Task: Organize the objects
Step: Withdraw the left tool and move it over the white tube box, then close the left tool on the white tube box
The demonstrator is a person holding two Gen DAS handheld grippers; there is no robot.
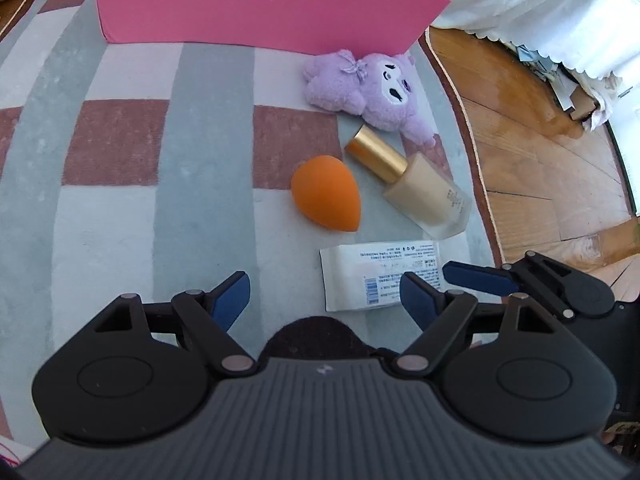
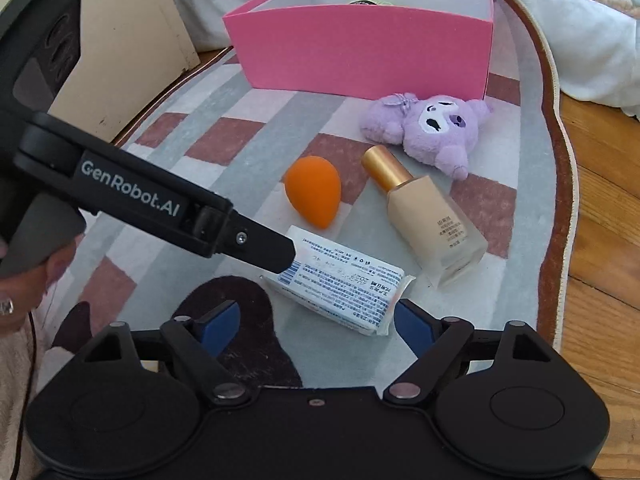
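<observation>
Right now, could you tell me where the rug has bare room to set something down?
Free: the rug left of the orange sponge, up to the pink box. Crowded: sponge, bottle, plush and white packet cluster toward the rug's right edge.

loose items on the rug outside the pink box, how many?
4. Purple plush sits nearest the pink box, gold-capped bottle lies below it, orange sponge left of the bottle, white packet nearest the claws. The box interior is mostly hidden.

Striped rug [image 1: 132,208] on wood floor [image 1: 532,152], carrying five items.
Ahead of the tongs: white packet [image 2: 344,280] nearest, then orange sponge [image 2: 314,192] beside a lying bottle [image 2: 432,216], plush toy [image 2: 436,128], and pink box [image 2: 360,56] farthest.
</observation>
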